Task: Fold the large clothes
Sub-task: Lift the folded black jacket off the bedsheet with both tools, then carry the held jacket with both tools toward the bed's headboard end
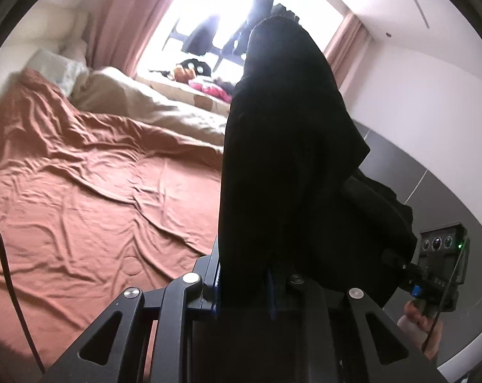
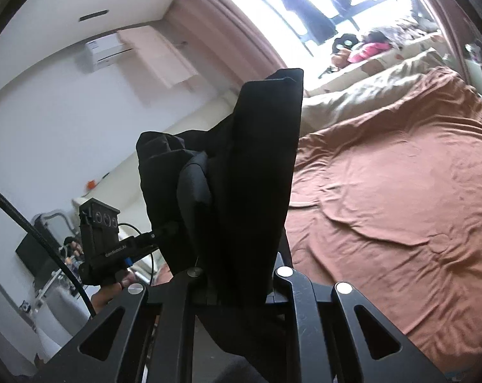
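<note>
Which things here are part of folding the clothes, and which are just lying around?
Job in hand:
black garment, clamped in left gripper and right gripper
rust-brown bedsheet

Lying about:
beige duvet
pillow
pink item
air conditioner

garment (image 1: pixel 288 146) above bed (image 1: pixel 97 191), between tongs

Black garment (image 1: pixel 288 146) hangs dead ahead at 12 o'clock, blocking the left wrist view — open brown bed sheet (image 1: pixel 91 191) from 8 to 10. Beige duvet (image 1: pixel 151 102) piled at 11. At 4, the right gripper (image 1: pixel 397 260) crowds in, close beside.
</note>
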Demonstrator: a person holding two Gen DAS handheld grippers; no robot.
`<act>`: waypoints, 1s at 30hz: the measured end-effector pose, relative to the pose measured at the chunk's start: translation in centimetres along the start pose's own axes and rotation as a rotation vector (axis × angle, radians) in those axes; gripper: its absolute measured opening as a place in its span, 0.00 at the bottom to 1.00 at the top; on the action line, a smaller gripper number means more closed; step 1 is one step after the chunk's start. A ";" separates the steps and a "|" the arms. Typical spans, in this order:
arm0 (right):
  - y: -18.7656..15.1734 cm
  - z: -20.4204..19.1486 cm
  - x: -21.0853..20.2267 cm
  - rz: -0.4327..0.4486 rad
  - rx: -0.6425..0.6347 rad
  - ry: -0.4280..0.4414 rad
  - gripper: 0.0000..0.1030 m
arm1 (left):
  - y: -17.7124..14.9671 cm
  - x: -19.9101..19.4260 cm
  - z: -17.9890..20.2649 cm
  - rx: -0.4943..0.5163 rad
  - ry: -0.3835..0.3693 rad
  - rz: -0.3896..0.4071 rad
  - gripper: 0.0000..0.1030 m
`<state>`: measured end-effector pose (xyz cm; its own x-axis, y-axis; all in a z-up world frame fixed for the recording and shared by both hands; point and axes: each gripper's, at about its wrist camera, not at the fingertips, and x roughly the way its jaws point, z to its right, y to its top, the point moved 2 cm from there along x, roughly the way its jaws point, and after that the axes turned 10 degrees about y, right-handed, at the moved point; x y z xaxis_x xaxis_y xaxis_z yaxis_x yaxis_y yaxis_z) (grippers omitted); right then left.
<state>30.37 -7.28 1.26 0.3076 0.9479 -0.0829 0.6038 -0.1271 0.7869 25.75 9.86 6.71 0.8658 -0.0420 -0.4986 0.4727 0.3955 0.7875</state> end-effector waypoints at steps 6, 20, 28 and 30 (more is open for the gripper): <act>-2.4 -4.0 -0.2 -0.018 -0.038 0.042 0.11 | -1.6 -7.5 -1.2 -0.008 0.041 0.063 0.22; -2.0 -5.2 4.8 -0.096 -0.086 0.132 0.11 | -4.6 -19.0 -7.6 -0.075 0.129 0.156 0.22; -1.5 -5.7 8.0 -0.143 -0.101 0.181 0.11 | -5.5 -23.2 -11.9 -0.115 0.166 0.188 0.22; -1.6 -5.9 9.1 -0.163 -0.111 0.188 0.11 | -5.8 -24.1 -13.6 -0.135 0.178 0.201 0.21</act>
<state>27.87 3.24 2.86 0.0643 0.9922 -0.1069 0.5467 0.0546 0.8355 -0.11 21.05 9.25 0.8918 0.2067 -0.4025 0.2578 0.4988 0.8275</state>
